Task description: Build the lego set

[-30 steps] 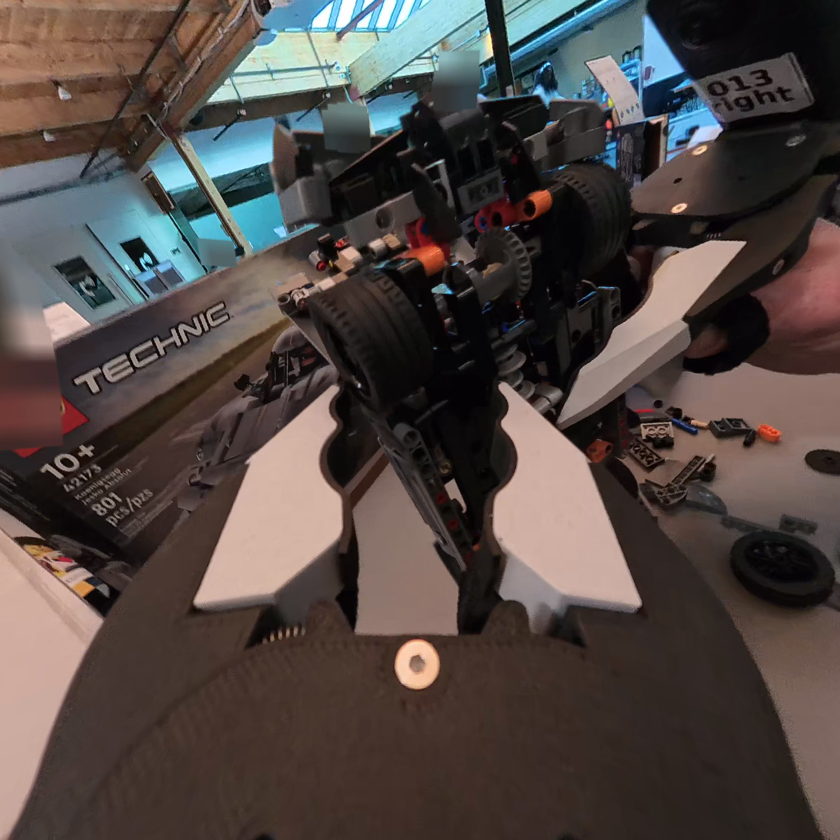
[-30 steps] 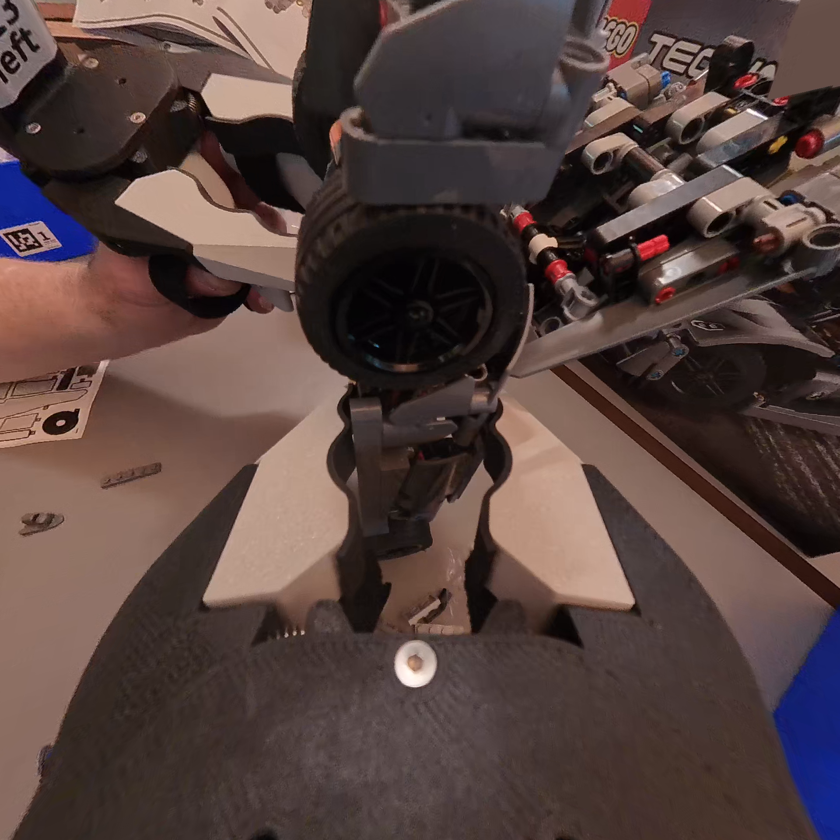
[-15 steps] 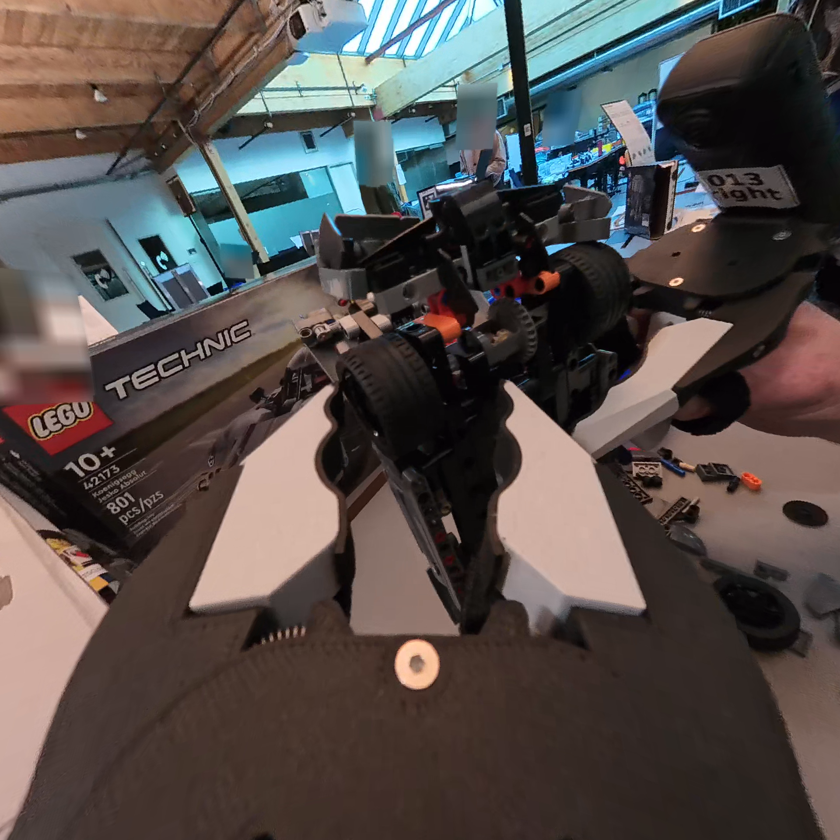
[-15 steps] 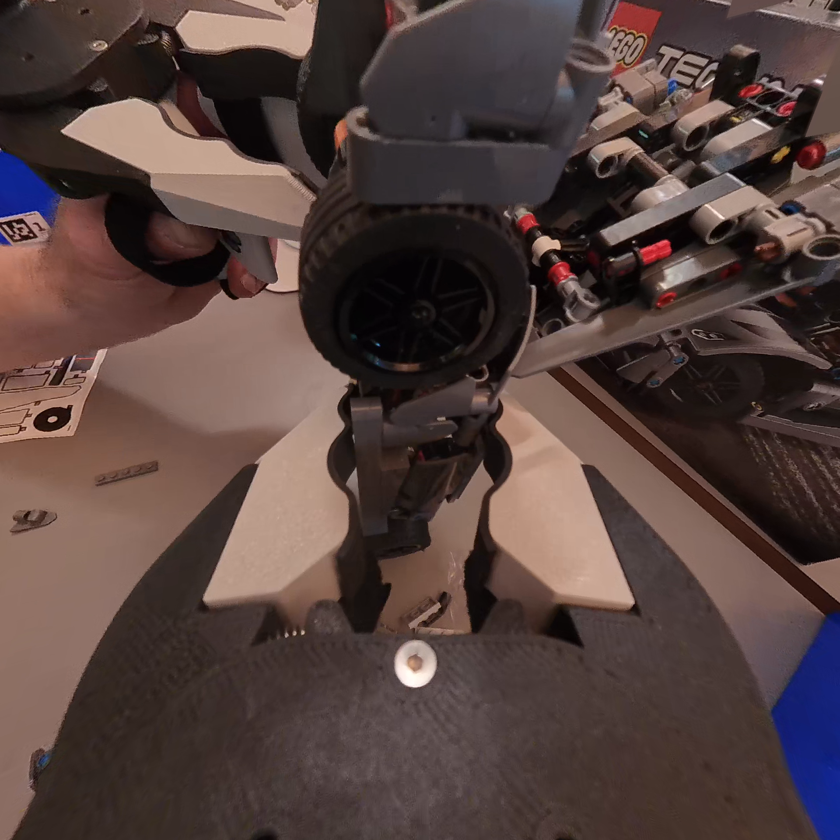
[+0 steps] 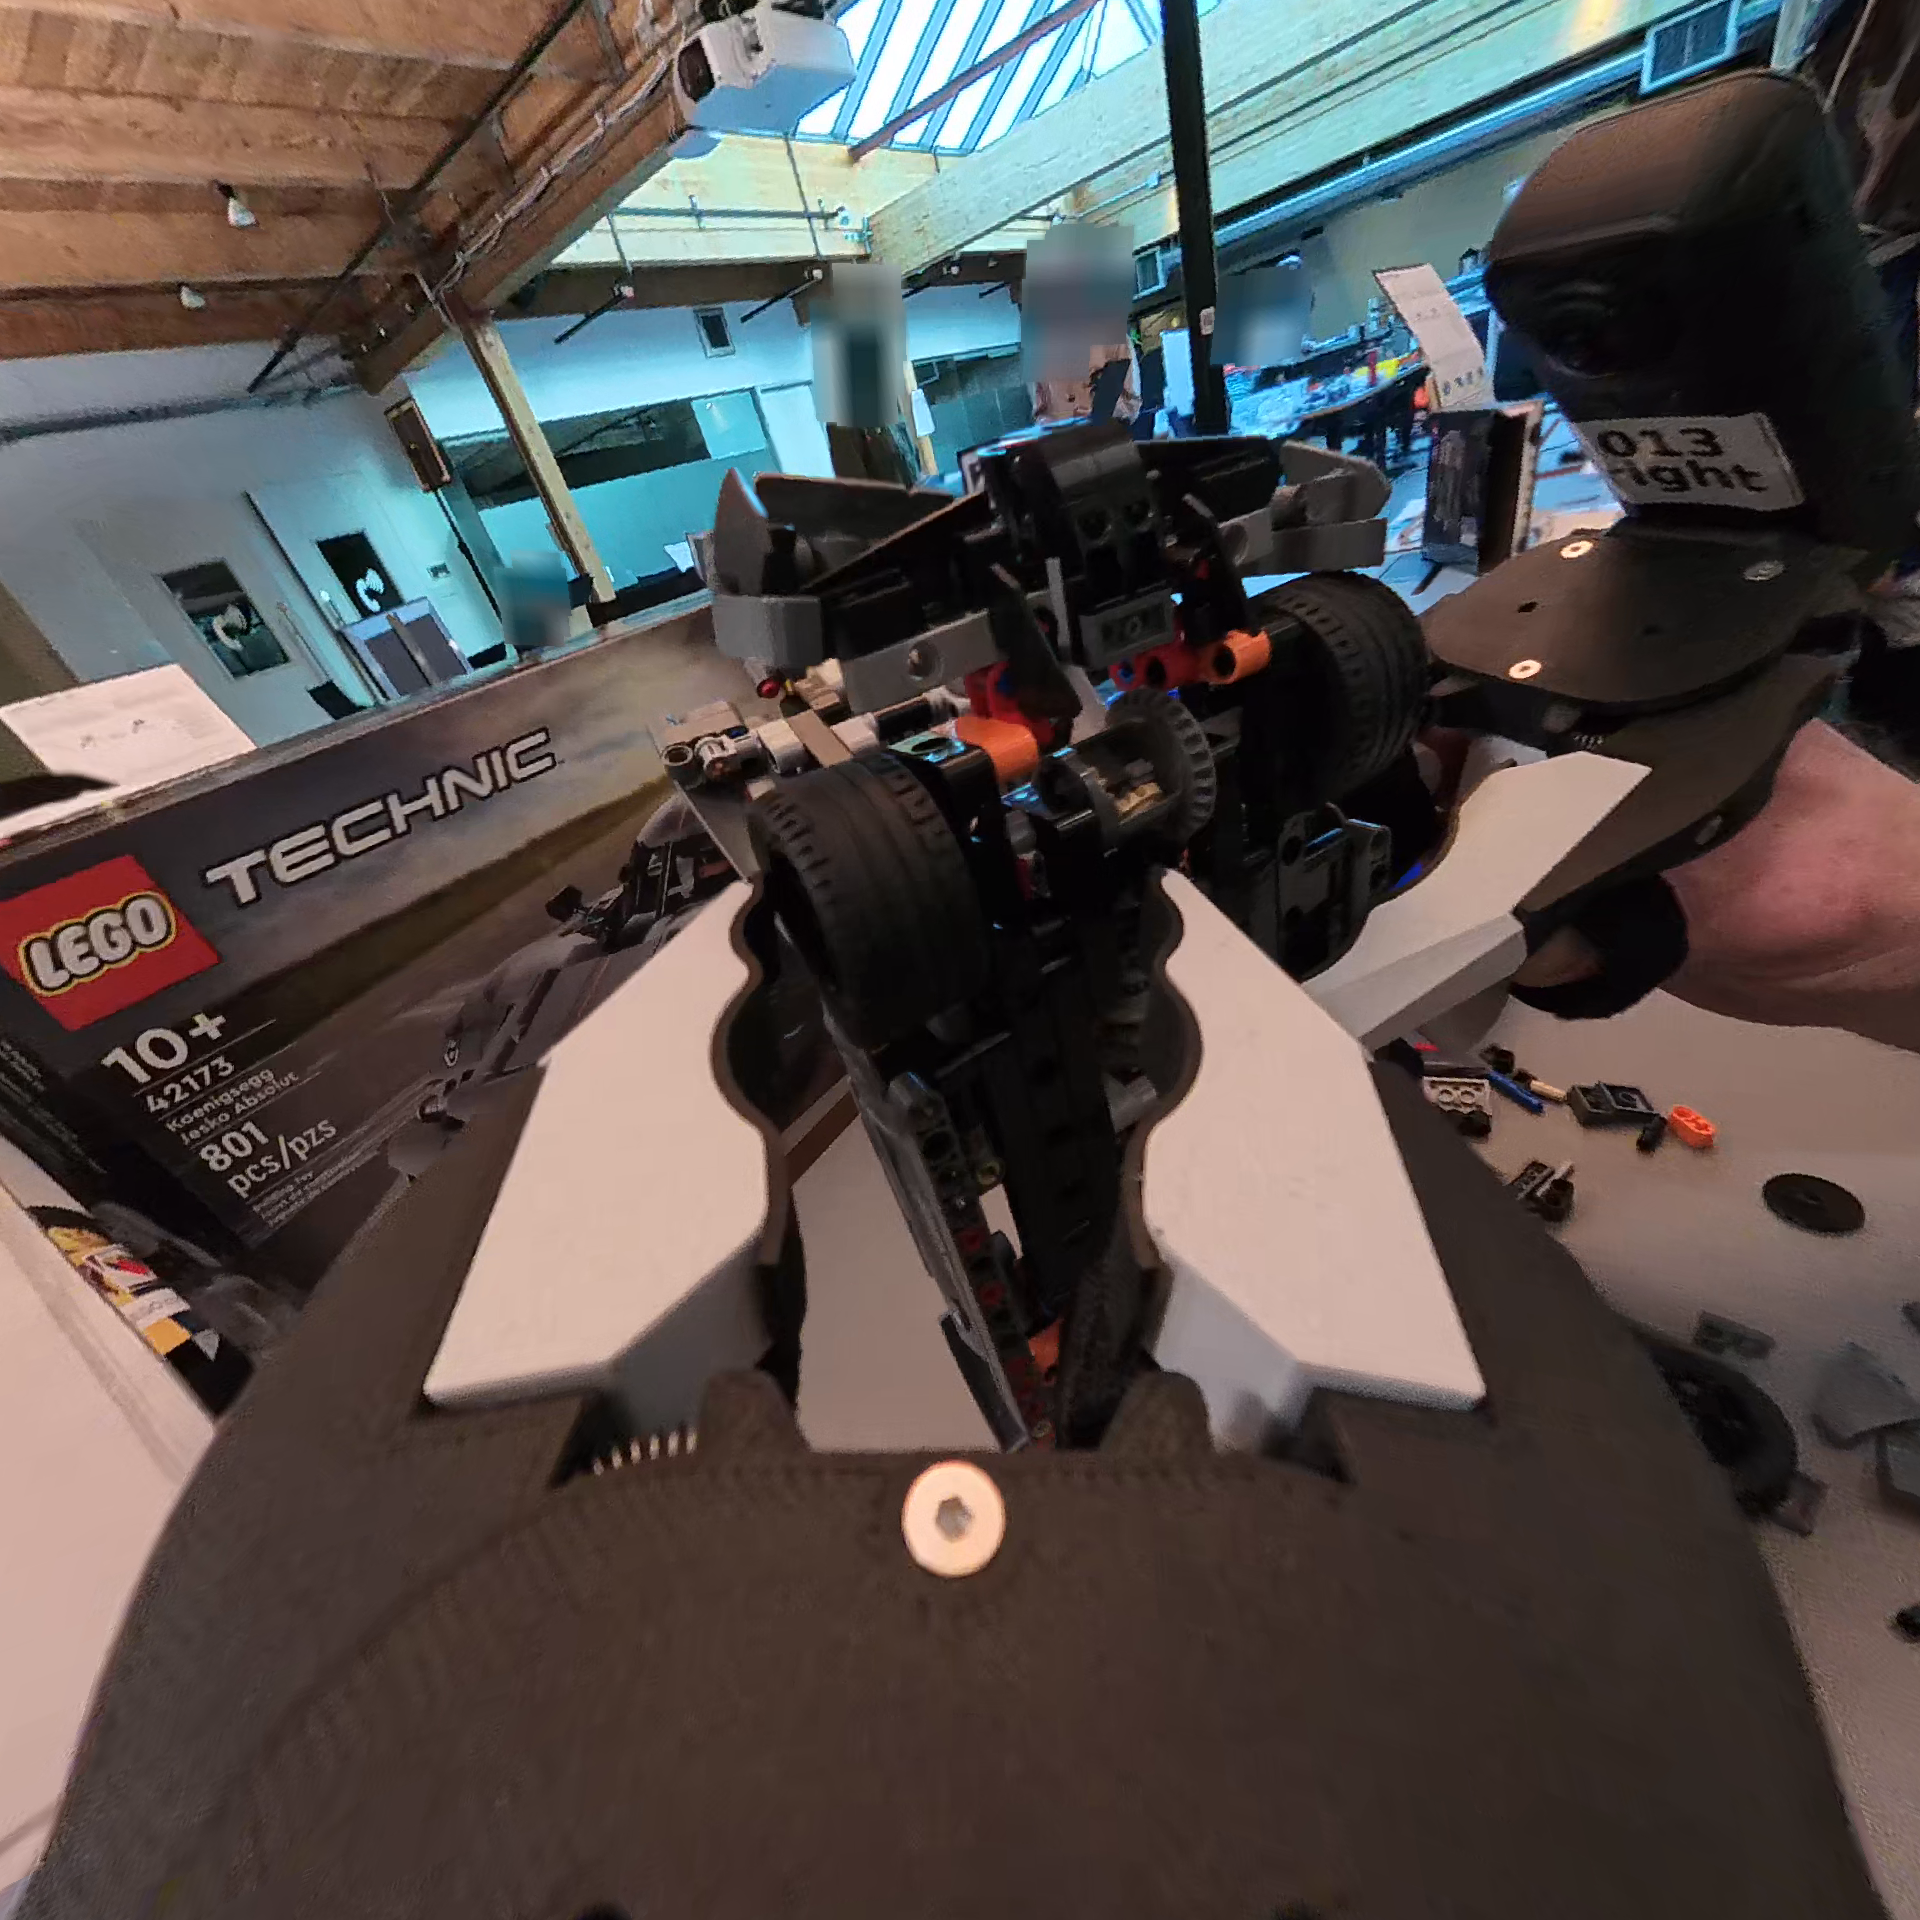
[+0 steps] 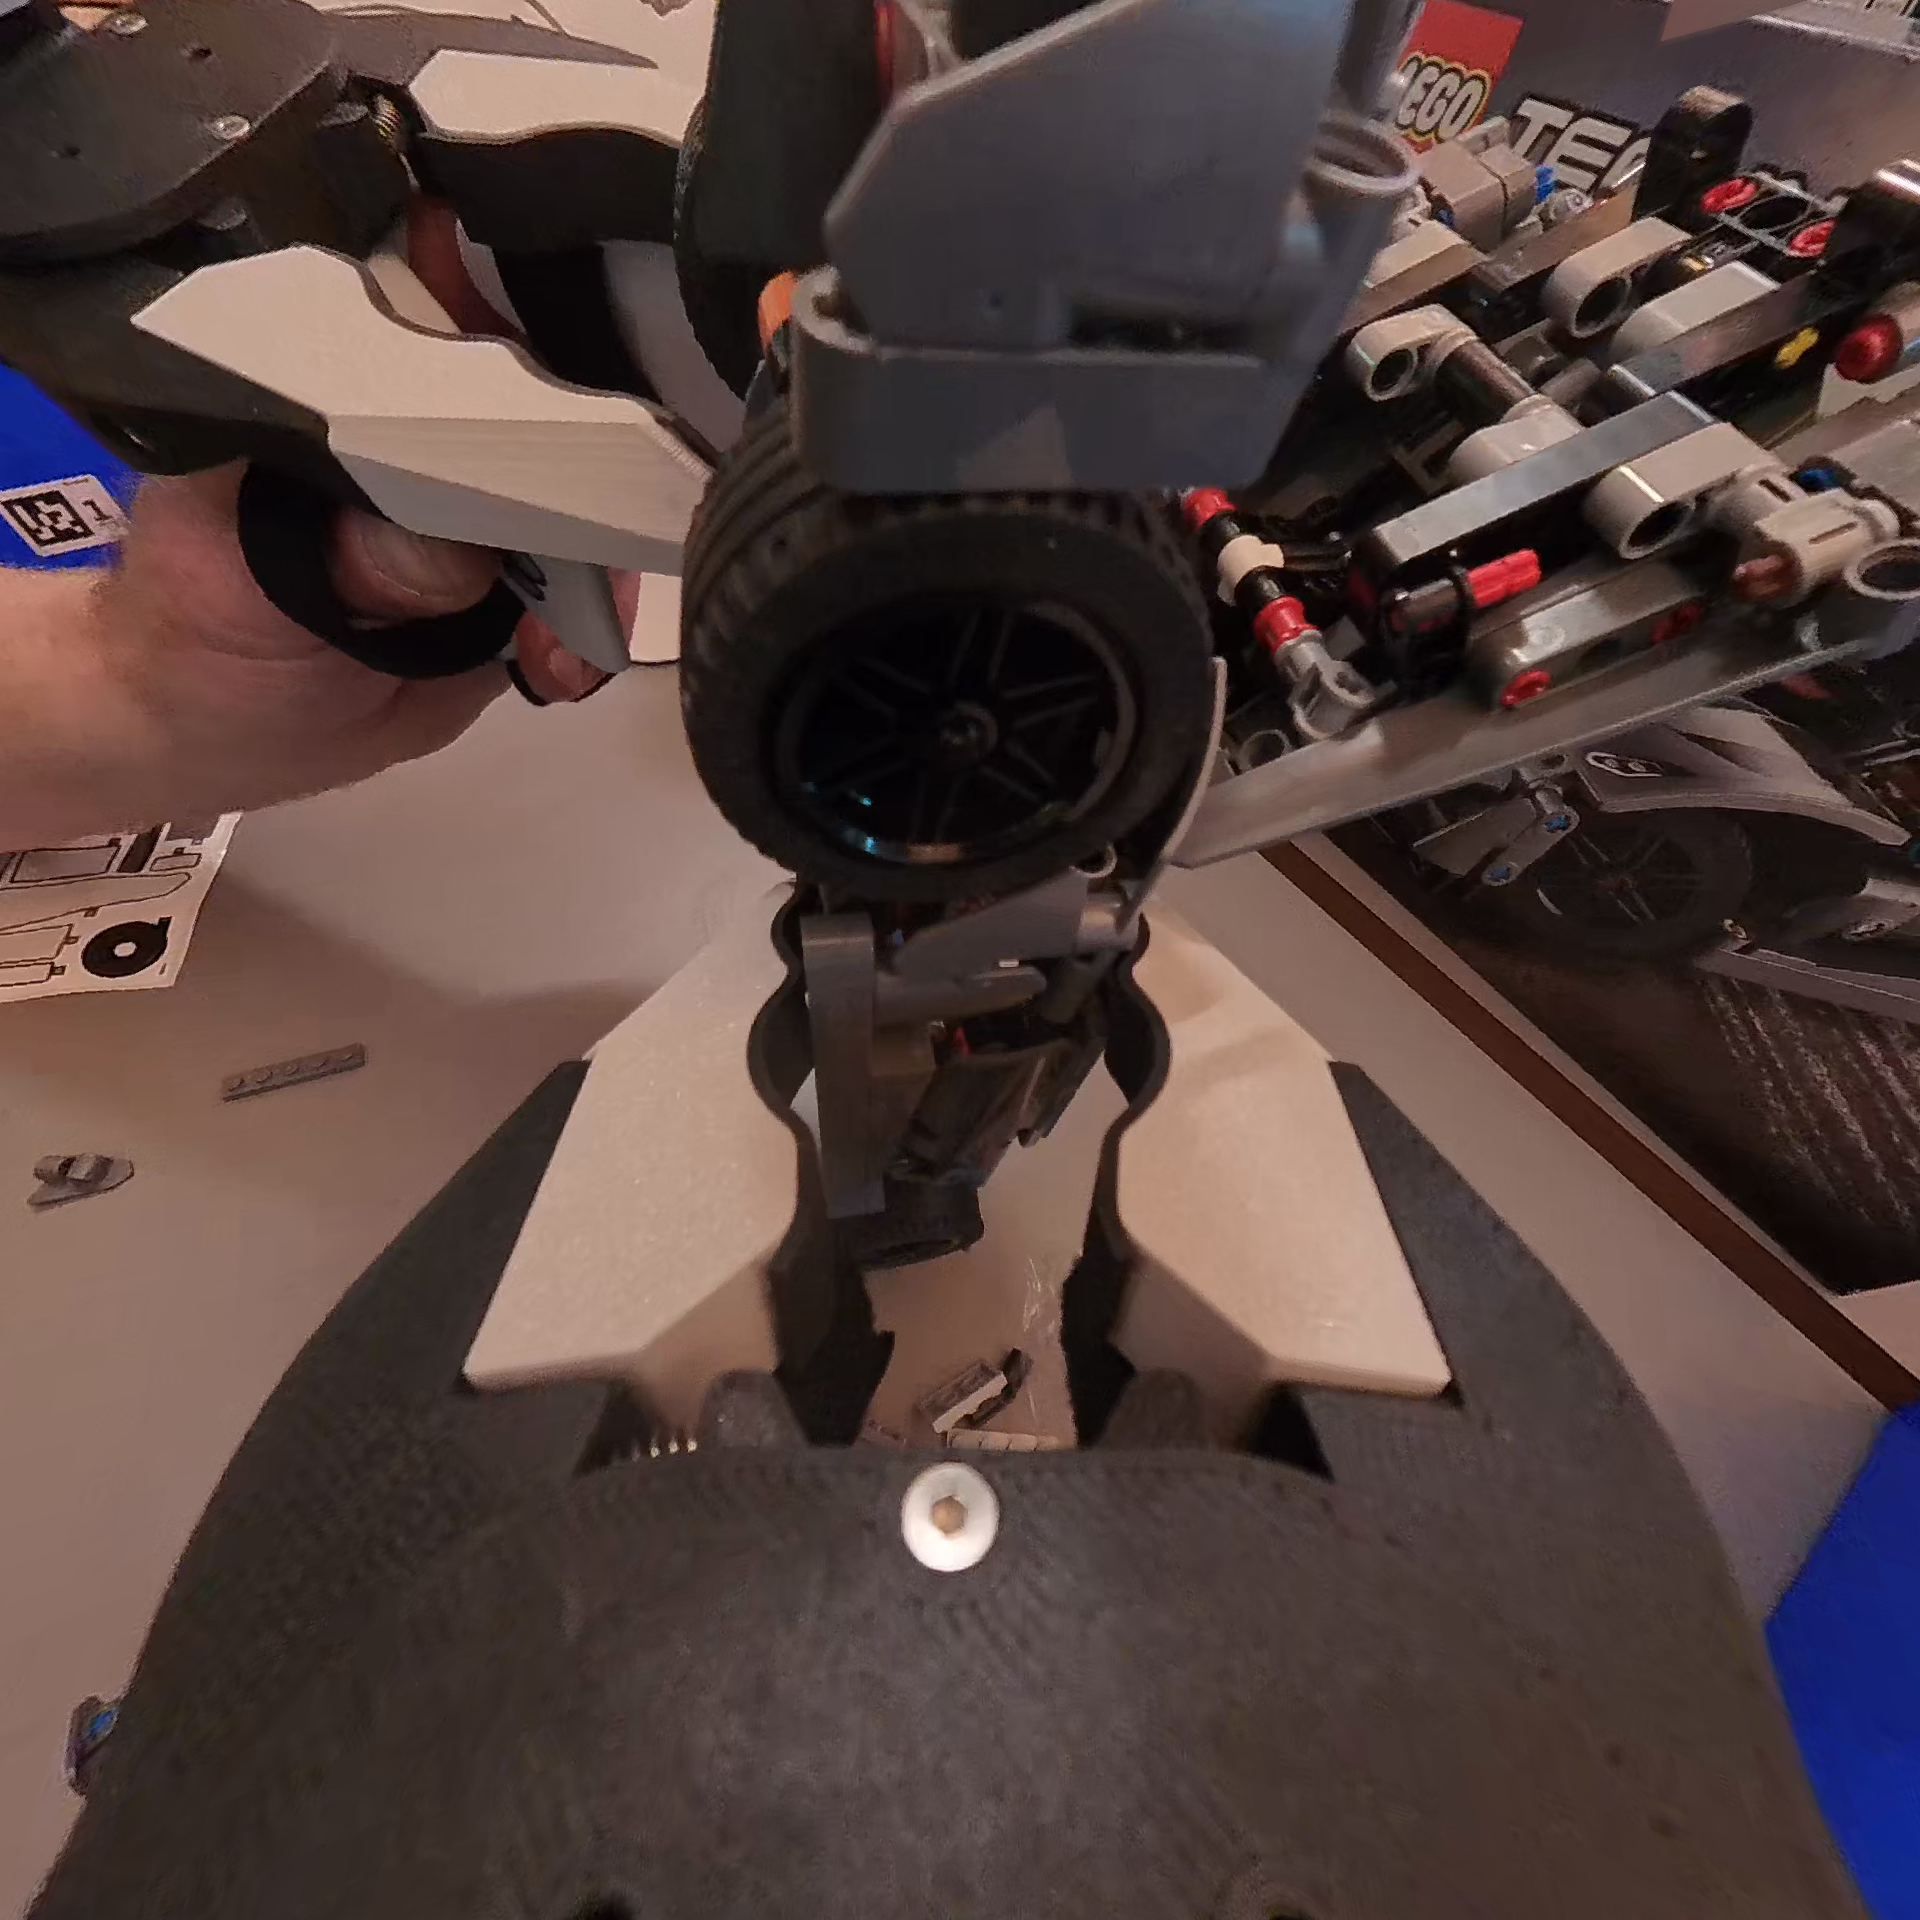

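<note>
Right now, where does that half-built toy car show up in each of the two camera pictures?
Left wrist view: the half-built car stands on end at centre, gripped between this camera's own fingers.
Right wrist view: the car fills the top and right, one black wheel facing the camera at centre.
Shared landmark: the set's box behind the car, at left in the left view, top right in the right view.

Half-built toy car (image 5: 1039,790) held off the table.
Black and grey frame is tilted up; two black wheels (image 6: 945,707) are fitted.
</note>
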A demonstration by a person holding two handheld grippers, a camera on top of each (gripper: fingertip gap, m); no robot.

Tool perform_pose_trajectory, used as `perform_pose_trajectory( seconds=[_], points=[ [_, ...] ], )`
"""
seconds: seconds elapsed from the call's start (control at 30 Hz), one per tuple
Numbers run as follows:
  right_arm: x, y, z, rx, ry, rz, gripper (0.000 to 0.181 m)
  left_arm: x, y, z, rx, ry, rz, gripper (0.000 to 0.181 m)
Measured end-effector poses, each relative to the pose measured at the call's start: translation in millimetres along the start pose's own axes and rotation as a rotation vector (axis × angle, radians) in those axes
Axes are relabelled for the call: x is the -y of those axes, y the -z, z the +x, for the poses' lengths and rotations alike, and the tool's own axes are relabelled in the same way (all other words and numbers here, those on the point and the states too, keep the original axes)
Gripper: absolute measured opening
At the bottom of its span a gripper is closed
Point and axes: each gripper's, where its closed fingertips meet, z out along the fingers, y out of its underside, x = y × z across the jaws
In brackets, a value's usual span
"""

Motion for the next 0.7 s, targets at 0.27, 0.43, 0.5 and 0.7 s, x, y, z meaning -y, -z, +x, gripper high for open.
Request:
perform_pose_trajectory(
  seconds=[0.27, 0.43, 0.5, 0.7],
  points=[
    [0, 0, -2, 0.003, 0.007, 0.0, 0.054, -1, 3, -2, -0.036, 0.014, 0.018, 0.063],
    [0, -1, -1, -0.008, 0.008, 0.001, 0.053, -2, -1, -2, 0.008, 0.059, -0.005, 0.067],
    [0, -1, 0, -0.012, 0.006, 0.003, 0.054, -1, -4, 0, 0.032, 0.068, -0.012, 0.07],
    [0, -1, 0, -0.01, 0.005, 0.0, 0.054, -2, -4, -1, 0.006, 0.056, -0.011, 0.07]
  ],
)
